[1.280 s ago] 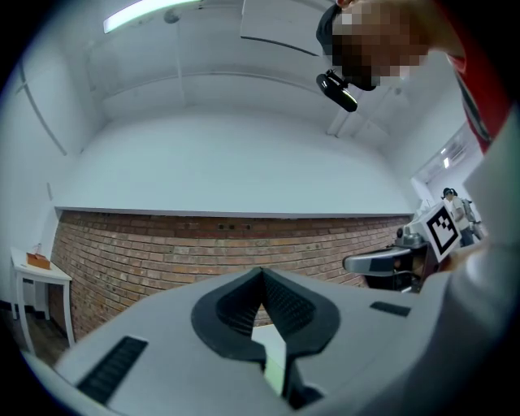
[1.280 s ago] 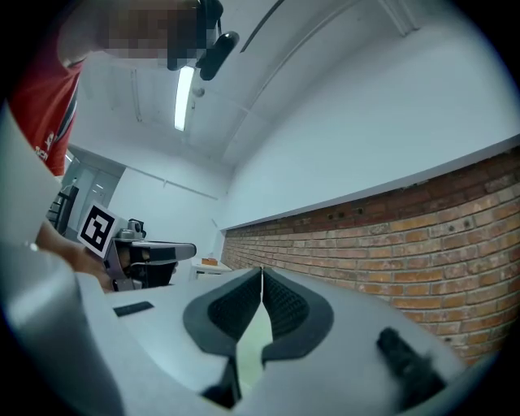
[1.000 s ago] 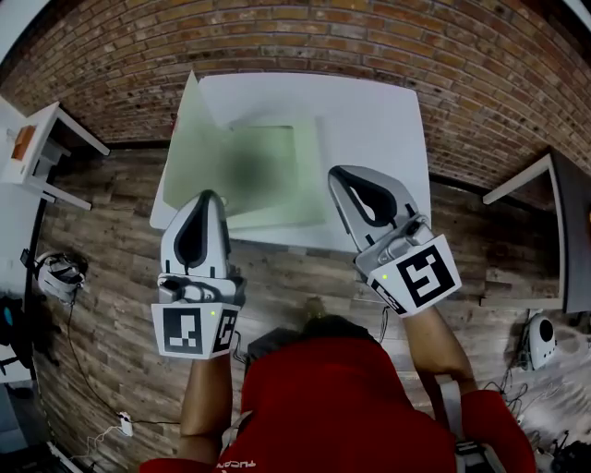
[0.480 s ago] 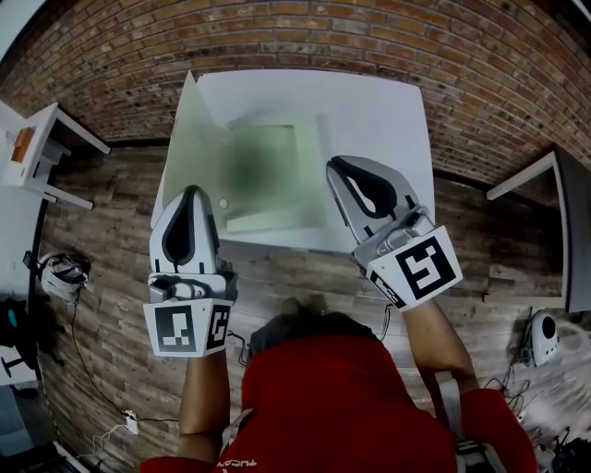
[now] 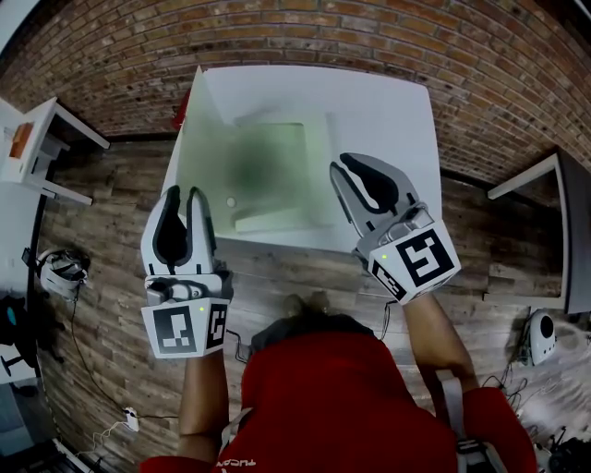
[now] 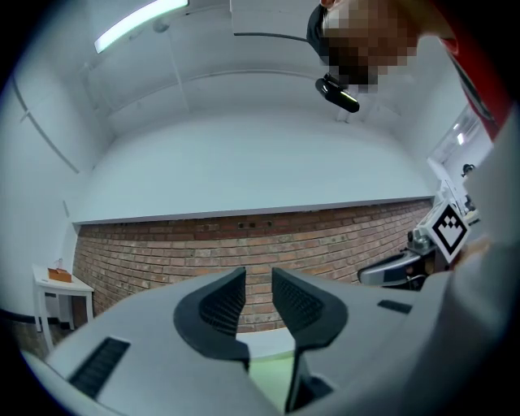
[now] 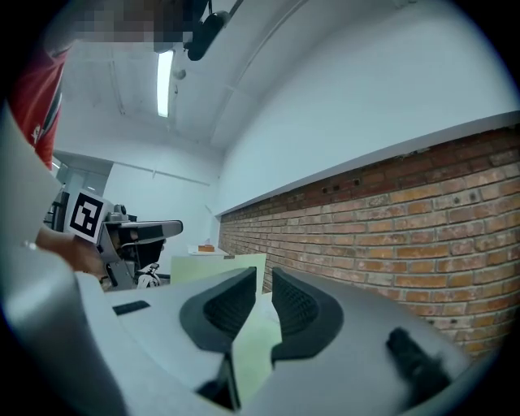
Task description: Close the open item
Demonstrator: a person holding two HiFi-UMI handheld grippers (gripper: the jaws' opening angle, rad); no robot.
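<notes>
**Colleague:** Starting the entry from the left. What is standing out there?

**Me:** A small white side table [image 5: 42,139] is standing on the wood floor [image 5: 111,305], well apart from the bench [image 5: 379,102].

**Colleague:** And your left hand?

**Me:** I am holding the left tongs [image 5: 183,193] at the near-left corner of the bench, pointing away from me. Their jaws have just been opening and are now standing apart. Nothing is sitting between the pads. The left gripper view is showing only the brick wall [image 5: 305,28] through the gap, with pale green surface below.

**Colleague:** Where is the task's item lying?

**Me:** The green box [image 5: 272,175] is lying open on the left half of the bench. Its lid [image 5: 192,120] is standing upright along the box's left edge, just beyond the left tongs. I cannot tell whether those tongs are touching it.

**Colleague:** Right hand?

**Me:** I am holding the right tongs [image 5: 339,166] near the box's near-right corner, angled toward the left. Their jaws are sitting drawn together and gripping nothing. The right gripper view is showing the green surface under the pads and the raised lid beyond them, with the left tongs hovering past it.

**Colleague:** Anything behind?

**Me:** The brick wall is running along the far side of the bench.
</notes>
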